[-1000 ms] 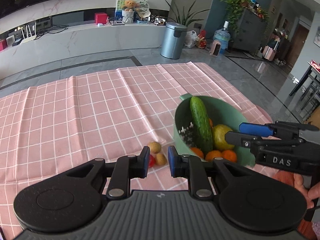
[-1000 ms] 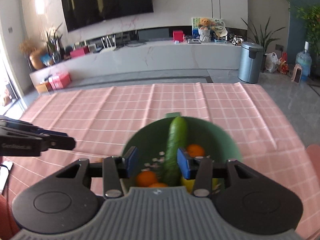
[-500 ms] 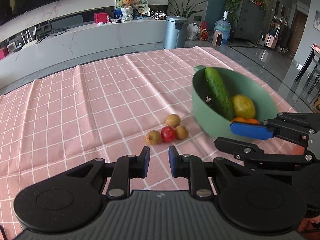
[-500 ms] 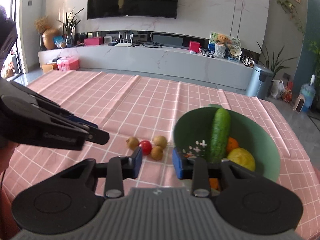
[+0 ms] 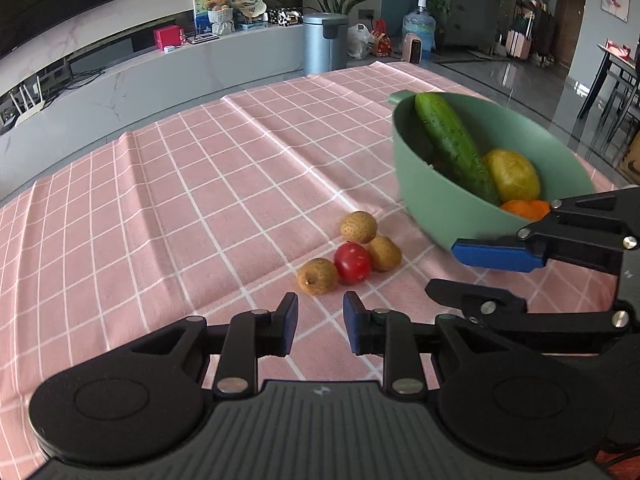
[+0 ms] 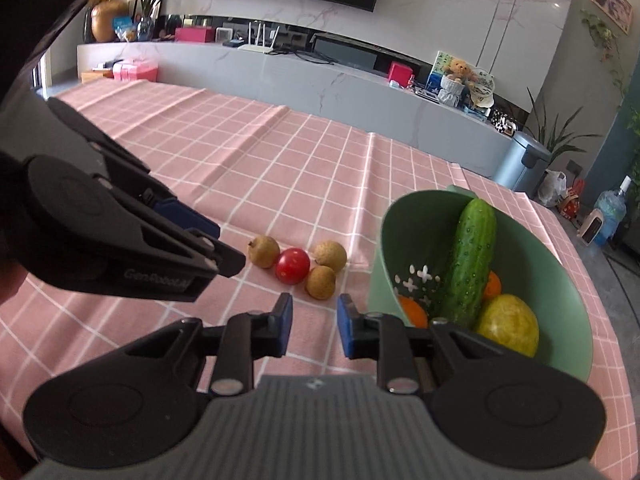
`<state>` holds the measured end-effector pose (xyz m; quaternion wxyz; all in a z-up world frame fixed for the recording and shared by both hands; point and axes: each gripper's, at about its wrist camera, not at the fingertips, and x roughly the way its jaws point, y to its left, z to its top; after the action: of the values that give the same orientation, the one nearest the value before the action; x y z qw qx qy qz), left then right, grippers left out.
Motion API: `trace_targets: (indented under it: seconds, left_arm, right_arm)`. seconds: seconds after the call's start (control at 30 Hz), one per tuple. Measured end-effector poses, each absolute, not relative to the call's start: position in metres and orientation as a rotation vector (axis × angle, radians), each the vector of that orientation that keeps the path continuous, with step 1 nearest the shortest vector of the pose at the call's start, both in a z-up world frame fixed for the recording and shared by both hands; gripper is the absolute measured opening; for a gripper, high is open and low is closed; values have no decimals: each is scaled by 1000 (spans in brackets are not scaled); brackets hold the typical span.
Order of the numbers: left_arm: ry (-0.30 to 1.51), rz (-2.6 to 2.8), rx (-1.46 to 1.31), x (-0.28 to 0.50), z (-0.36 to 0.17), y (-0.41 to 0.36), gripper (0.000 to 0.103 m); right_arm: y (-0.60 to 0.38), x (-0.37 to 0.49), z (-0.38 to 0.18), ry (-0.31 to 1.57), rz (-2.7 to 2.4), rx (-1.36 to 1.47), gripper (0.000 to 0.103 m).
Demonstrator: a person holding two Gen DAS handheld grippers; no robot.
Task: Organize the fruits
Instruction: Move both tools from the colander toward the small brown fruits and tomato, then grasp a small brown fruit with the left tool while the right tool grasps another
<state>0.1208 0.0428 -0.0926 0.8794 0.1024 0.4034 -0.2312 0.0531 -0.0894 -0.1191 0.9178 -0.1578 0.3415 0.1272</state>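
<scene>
A green bowl (image 5: 424,196) on the pink checked cloth holds a cucumber (image 5: 452,144), a yellow-green fruit (image 5: 512,176) and oranges (image 5: 524,208). Left of the bowl lie a red tomato (image 5: 352,263) and three small brown fruits (image 5: 359,227). My left gripper (image 5: 318,328) is open and empty, just short of that cluster. My right gripper (image 6: 312,328) is open and empty, near the brown fruits (image 6: 321,282), the tomato (image 6: 293,265) and the bowl (image 6: 576,312). The right gripper also shows in the left wrist view (image 5: 476,276), beside the bowl.
The pink cloth (image 5: 160,208) covers the table and stretches far to the left and back. Beyond the table stand a marble TV bench (image 6: 280,80) and a grey bin (image 5: 324,40). The table's right edge runs just behind the bowl.
Both grippers have pulled back and to the left from over the bowl. The tomato and brown fruits now lie in front of both. Nothing was picked up.
</scene>
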Motion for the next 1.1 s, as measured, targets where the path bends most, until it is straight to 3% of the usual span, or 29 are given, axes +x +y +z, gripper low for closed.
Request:
trace_targets:
  seconds: [0.47,0.57,0.77,0.87,1.1]
  left_arm:
    - [822,-528,241,141,-105,37,36]
    - [834,-533,223,142,-105,38,26]
    - [852,-520,121,146,-100,52,23]
    - [868,-511,72,144,-93,62,7]
    - [906,-489,19,141,-94,78,9]
  right_arm:
    - [-79,60,-124,672,302,-454,18]
    - [-78,61,-125,673,324,-503,18]
    - [-68,64,-127,665,351,-646,18]
    - [-57,65,-134,667,386,-789,18]
    - [-44,77,-138,684,450,-975,19]
